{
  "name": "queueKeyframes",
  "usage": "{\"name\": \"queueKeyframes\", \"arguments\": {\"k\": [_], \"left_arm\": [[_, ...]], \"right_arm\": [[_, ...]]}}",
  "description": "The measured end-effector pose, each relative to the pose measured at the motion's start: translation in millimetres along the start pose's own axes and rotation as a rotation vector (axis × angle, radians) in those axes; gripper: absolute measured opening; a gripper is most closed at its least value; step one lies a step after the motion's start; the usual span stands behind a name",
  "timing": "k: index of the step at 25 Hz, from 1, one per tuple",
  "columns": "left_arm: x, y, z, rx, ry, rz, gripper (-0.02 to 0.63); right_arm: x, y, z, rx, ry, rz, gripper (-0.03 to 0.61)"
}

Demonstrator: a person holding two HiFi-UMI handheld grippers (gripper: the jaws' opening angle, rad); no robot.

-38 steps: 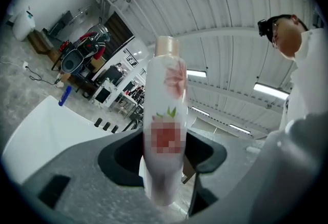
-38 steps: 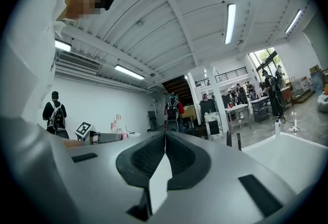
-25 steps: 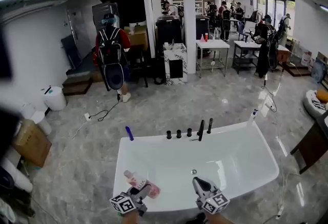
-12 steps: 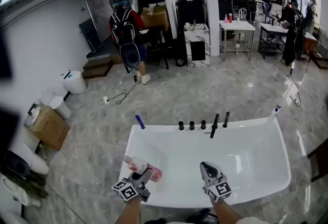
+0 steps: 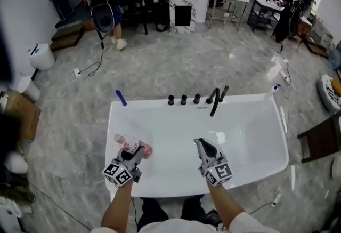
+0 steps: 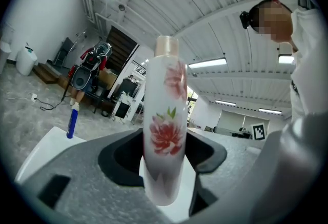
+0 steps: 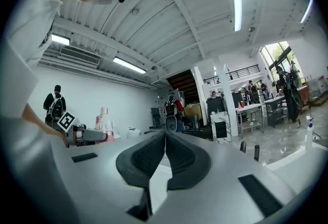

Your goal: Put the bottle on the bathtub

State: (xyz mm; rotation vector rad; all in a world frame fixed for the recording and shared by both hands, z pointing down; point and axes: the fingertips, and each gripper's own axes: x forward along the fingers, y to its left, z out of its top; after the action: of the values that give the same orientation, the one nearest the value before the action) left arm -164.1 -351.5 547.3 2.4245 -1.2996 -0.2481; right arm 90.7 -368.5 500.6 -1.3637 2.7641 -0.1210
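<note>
**Item 1: bottle** [image 6: 165, 130]. White, tall and narrow, with a pink flower print and a pale cap.
- Place: lower left of the head view [image 5: 131, 147], over the near-left part of the bathtub [image 5: 250, 136] and inside its left wall. It is not yet set down.
- Handling, as a judgement: it looks smooth, glossy and stiff, so it should keep its shape under the pads but could slide or twist in them. Being slim and tall, it will tip easily on a narrow ledge. How full it is does not show, and plastic or glass is hard to tell from here, so treat it as breakable against the hard tub.
- Hold: you have it low on the body, with the cap end free. That hold suits standing it base-first on a flat part of the rim.

**Item 2: left gripper** [image 5: 132, 155]. Its jaws are clamped round the bottle's lower body.

**Item 3: right gripper** [image 5: 201, 144]. It is at lower centre of the head view, over the basin. Its jaws are pressed together with nothing between them.

**Item 4: far rim fittings.** A blue bottle [image 5: 121, 98] stands at the rim's upper left, with black taps [image 5: 184, 99] at upper centre. Bare rim lies between them.
</note>
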Motion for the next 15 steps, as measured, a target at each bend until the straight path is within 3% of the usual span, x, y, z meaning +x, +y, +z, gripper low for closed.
{"name": "queueKeyframes", "arguments": {"k": [7, 12, 15], "left_arm": [[44, 64, -42, 0.014, 0.03, -0.035, 0.232], [77, 92, -54, 0.116, 0.02, -0.005, 0.232], [101, 119, -70, 0.135, 0.013, 0.014, 0.232]], "right_arm": [[52, 11, -68, -0.043, 0.071, 0.0, 0.015], [100, -14, -86, -0.037, 0.06, -0.035, 0.015], [129, -25, -101, -0.034, 0.048, -0.034, 0.015]]}}
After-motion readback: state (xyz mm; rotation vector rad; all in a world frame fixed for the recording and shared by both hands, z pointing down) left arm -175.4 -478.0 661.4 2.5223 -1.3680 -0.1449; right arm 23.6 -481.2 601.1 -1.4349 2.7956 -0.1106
